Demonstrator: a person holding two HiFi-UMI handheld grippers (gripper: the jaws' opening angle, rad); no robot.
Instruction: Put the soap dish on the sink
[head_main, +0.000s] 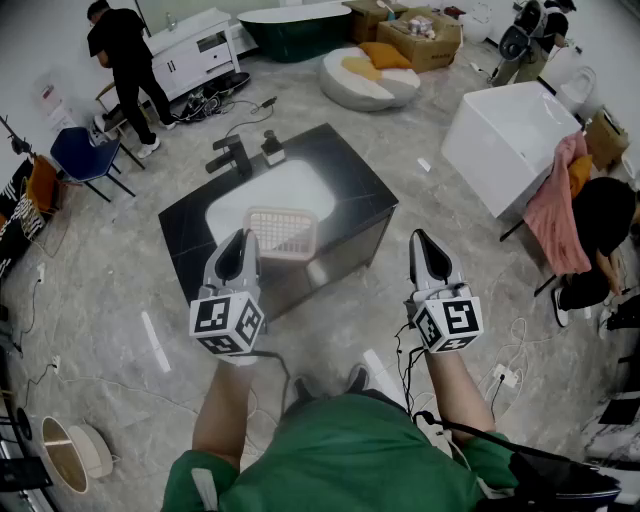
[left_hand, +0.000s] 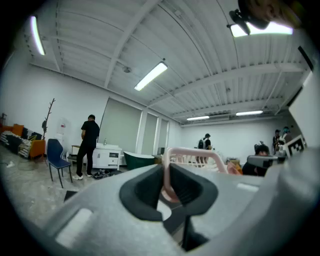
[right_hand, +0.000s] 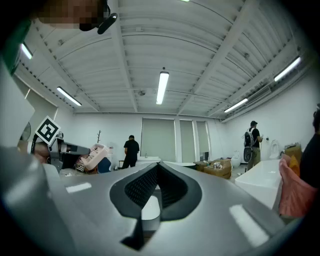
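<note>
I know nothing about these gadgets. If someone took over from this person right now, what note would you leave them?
The left gripper is shut on the rim of the pink soap dish.
The right gripper is shut and empty, held off to the side.
The dish is over the front edge of the sink; I cannot tell if it touches.
Done: dish picked up. Left: set it down on the sink and let go.

Open workshop-like studio, green bathtub, white vanity, cardboard boxes, strip lights
</note>
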